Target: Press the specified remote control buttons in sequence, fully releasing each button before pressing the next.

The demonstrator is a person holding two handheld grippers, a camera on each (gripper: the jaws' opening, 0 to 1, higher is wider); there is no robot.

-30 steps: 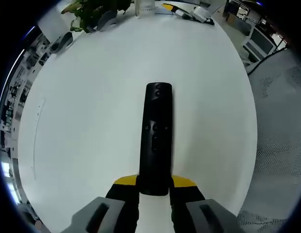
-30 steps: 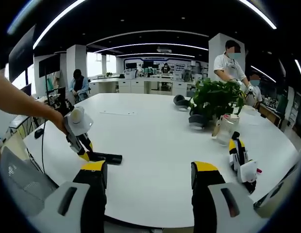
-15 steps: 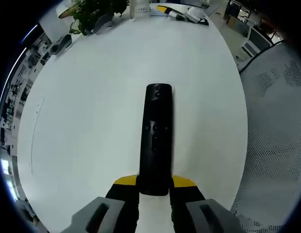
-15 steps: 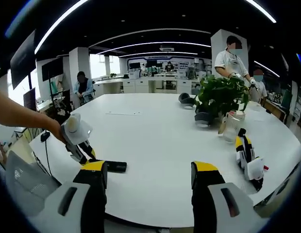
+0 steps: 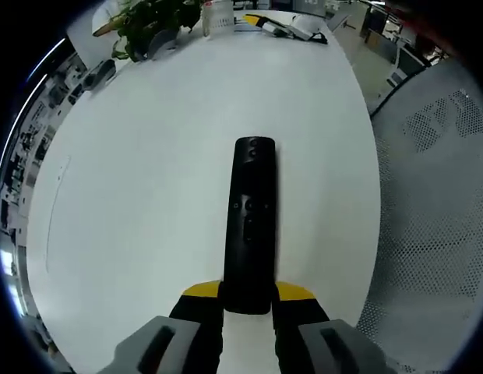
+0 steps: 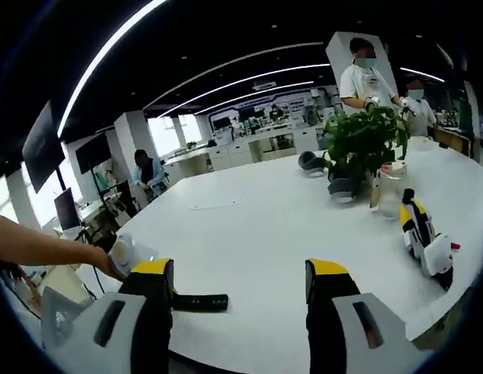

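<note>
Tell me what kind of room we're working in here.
Likely an open-plan office or lab: a large white table with a potted plant, desks with monitors behind, and long ceiling light strips.

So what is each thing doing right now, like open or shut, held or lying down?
Left gripper: shut on the remote.
Remote: held at its near end, flat over the white table, buttons up.
Right gripper: open, holding nothing.
Plant: upright on the table.
Jar: upright beside the plant.
Spare gripper: lying on the table, unheld.
</note>
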